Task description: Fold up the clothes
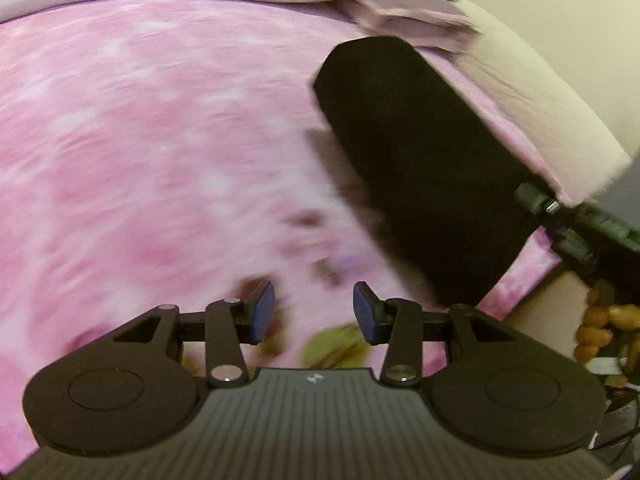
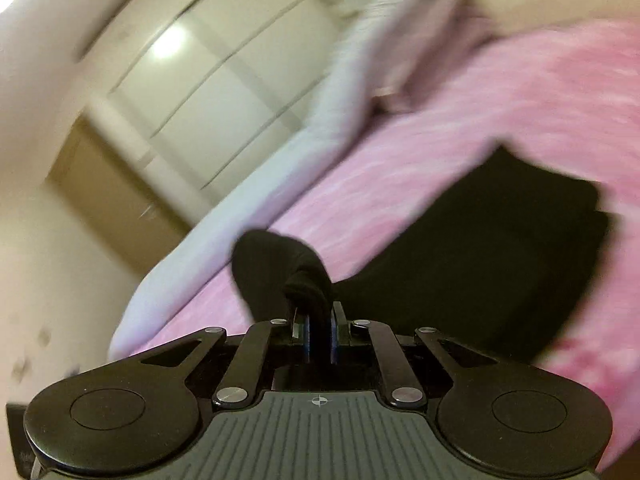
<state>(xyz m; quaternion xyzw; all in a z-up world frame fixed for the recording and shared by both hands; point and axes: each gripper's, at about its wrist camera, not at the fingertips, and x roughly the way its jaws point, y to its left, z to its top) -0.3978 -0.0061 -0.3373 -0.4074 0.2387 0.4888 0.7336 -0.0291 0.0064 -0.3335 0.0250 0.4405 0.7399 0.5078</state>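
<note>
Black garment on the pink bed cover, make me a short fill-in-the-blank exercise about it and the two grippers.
1. The right gripper is shut on a fold of the ____ garment.
2. The garment lies on a ____ bed cover.
3. The left gripper has its jaws ____, with nothing between them.

Missing words: black; pink; open

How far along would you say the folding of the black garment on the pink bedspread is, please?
Done: nothing looks folded yet. In hand: the right gripper is shut on a bunched edge of the black garment, which trails onto the pink bedspread. The left gripper is open and empty. Left: every fold.
</note>
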